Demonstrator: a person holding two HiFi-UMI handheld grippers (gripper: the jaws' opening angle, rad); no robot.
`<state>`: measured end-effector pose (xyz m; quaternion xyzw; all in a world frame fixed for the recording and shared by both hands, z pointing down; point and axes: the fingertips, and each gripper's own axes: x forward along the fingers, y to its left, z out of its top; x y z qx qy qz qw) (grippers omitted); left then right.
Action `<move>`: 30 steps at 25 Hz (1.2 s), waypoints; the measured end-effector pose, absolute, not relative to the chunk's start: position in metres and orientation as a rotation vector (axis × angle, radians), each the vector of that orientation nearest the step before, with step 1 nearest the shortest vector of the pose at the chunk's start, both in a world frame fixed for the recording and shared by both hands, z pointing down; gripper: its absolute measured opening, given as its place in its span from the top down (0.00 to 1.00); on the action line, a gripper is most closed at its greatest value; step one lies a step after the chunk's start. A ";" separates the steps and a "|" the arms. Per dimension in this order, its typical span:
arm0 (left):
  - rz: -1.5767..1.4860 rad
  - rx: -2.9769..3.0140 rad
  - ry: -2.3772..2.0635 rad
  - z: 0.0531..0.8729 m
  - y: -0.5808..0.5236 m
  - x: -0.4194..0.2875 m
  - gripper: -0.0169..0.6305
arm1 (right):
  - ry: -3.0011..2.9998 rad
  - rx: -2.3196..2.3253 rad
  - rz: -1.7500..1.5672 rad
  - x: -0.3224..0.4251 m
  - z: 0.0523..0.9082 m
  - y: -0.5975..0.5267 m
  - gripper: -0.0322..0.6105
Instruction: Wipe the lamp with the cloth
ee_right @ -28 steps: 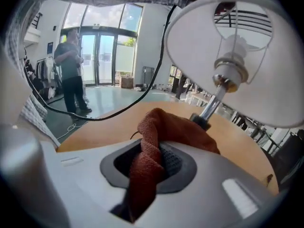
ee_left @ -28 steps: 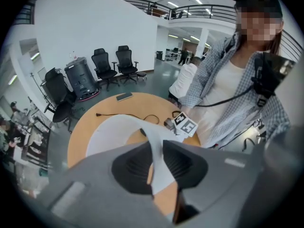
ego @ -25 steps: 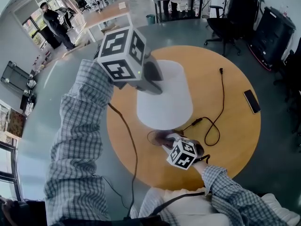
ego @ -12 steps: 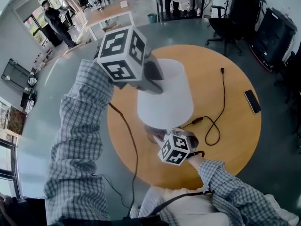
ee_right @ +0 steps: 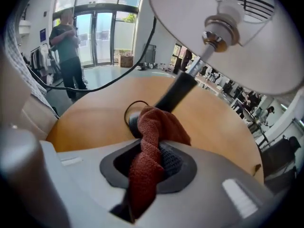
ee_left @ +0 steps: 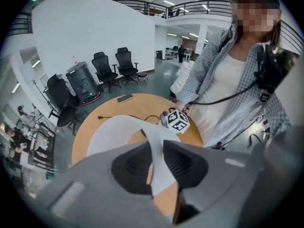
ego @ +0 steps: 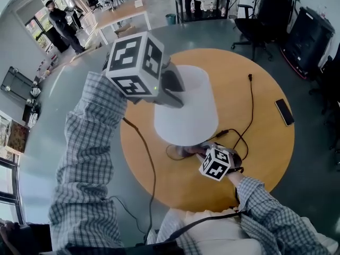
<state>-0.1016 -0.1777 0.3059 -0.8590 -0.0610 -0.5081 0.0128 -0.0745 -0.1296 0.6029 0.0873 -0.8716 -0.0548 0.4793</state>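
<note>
On a round wooden table (ego: 265, 158) in an open-plan office, the thin rim of a white conical lampshade (ego: 188, 116) is pinched between the jaws of the left gripper (ee_left: 156, 151). A rust-red knitted cloth (ee_right: 154, 137) is clamped in the right gripper (ee_right: 151, 158) at the foot of the black lamp stem (ee_right: 176, 93), having been shifted rightward within half a second.

From the right gripper view, lampshade (ee_right: 228, 37) cut off by the top and right edges; below it, base (ee_right: 134, 123) mostly masked by the cloth (ee_right: 152, 141). From the head view, nothing of stem (ee_right: 178, 91) or base to see beneath the lampshade. Tips of the right claw (ee_right: 151, 158) lost under the lampshade's near rim, behind the marker cube (ego: 217, 163). Tips of the left claw (ee_left: 156, 163) buried at the lampshade's left rim behind the larger cube (ego: 133, 62).
</note>
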 end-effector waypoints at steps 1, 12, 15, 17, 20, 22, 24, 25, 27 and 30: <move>-1.583 -2.673 -0.187 0.306 -0.177 -0.101 0.86 | -2.125 0.240 -0.114 -0.065 0.602 -0.136 0.84; -1.544 -2.605 -0.058 0.309 -0.151 -0.093 0.85 | -2.381 0.566 0.268 0.009 0.556 -0.164 0.84; -1.533 -2.574 -0.028 0.310 -0.140 -0.094 0.85 | -2.375 0.597 0.296 0.019 0.557 -0.161 0.84; -1.519 -2.549 -0.008 0.312 -0.135 -0.096 0.85 | -2.375 0.606 0.329 0.018 0.560 -0.156 0.84; -1.516 -2.527 0.012 0.312 -0.122 -0.098 0.85 | -2.388 0.614 0.382 0.014 0.560 -0.148 0.84; -1.520 -2.506 0.021 0.312 -0.111 -0.099 0.85 | -2.394 0.608 0.399 0.009 0.559 -0.143 0.84; -1.525 -2.474 0.021 0.314 -0.101 -0.096 0.85 | -2.397 0.603 0.404 0.006 0.559 -0.138 0.84; -1.527 -2.457 0.021 0.316 -0.097 -0.093 0.85 | -2.399 0.601 0.408 0.006 0.559 -0.136 0.84; -1.530 -2.426 0.032 0.320 -0.094 -0.086 0.84 | -2.404 0.601 0.419 0.008 0.560 -0.135 0.84; -1.518 -2.407 0.058 0.322 -0.095 -0.085 0.83 | -2.405 0.599 0.431 0.010 0.562 -0.132 0.84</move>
